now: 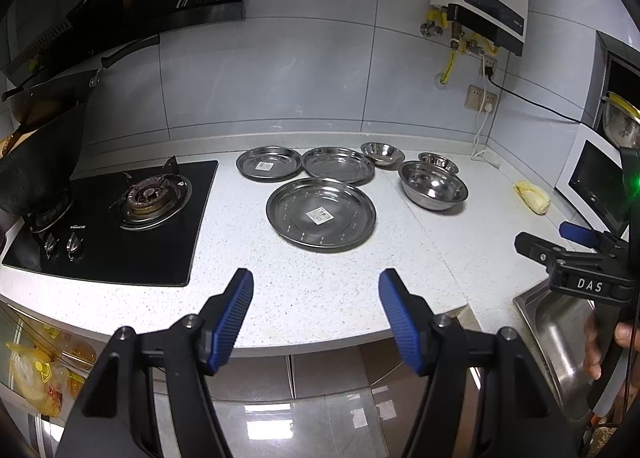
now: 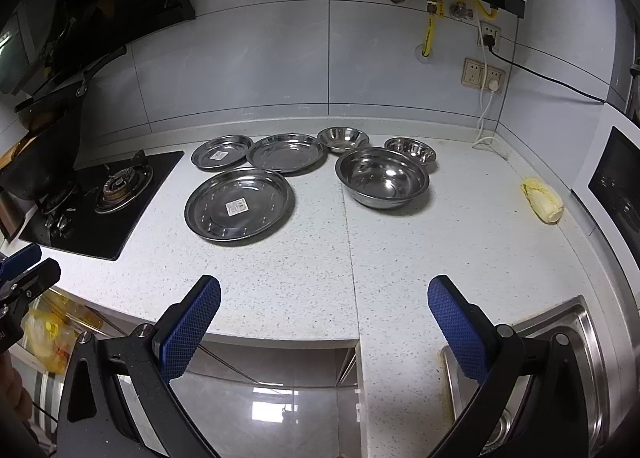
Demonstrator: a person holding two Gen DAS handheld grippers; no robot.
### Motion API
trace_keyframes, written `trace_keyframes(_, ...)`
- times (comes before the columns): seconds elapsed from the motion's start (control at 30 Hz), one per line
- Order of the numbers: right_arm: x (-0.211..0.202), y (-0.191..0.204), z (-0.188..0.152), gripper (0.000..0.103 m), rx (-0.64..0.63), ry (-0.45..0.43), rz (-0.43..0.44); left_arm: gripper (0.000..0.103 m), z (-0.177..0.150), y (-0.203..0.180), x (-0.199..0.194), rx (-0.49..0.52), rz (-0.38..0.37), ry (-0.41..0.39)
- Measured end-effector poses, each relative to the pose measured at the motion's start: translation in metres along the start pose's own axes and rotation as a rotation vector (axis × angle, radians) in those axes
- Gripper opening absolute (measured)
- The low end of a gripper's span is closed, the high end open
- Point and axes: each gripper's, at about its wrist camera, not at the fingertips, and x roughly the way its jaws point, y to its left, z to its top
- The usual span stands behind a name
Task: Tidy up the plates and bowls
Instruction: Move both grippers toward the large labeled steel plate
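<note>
**Nothing lifted yet: begin with the large plate and stack by size**

Three round stainless-steel plates lie flat on the white speckled countertop [image 2: 400, 258]: the large plate with a paper label [image 2: 239, 211] nearest, a small labelled plate [image 2: 222, 151] far left of it, and a medium unlabelled plate [image 2: 285, 153] beside that one, their rims touching or overlapping. To the right sit three steel bowls: a large bowl [image 2: 382, 177] in front, a small bowl [image 2: 343, 138] behind it near the wall, and another small bowl [image 2: 411, 149] far right.

Both tools hover over the near counter edge, well apart from the dishes. The left gripper [image 1: 316, 310] holds its blue ribbed pads spread with nothing between them; the right gripper [image 2: 324, 322] is likewise wide and empty.

The sensible start, I judge, is to leave the large plate as the base and nest the smaller ones onto it. Thin rims lying flat give little to pinch, so a finger should slide under the edge at a low angle. The steel is slick; lift slowly and level. Keep clear of the black gas hob [image 2: 108, 197] on the left and the sink [image 2: 560, 338] on the near right
</note>
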Motion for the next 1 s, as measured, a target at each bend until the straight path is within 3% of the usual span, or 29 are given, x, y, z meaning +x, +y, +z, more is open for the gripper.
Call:
trace_keyframes(0.7, 0.007, -0.003, 0.000, 0.102, 0.002, 0.014, 0.000, 0.064, 0.000, -0.003, 0.008, -0.001, -0.002, 0.011)
trace_keyframes(1.0, 0.018, 0.001, 0.002, 0.102, -0.004, 0.029, 0.009, 0.064, 0.002, 0.004, 0.030, -0.019, 0.013, 0.045)
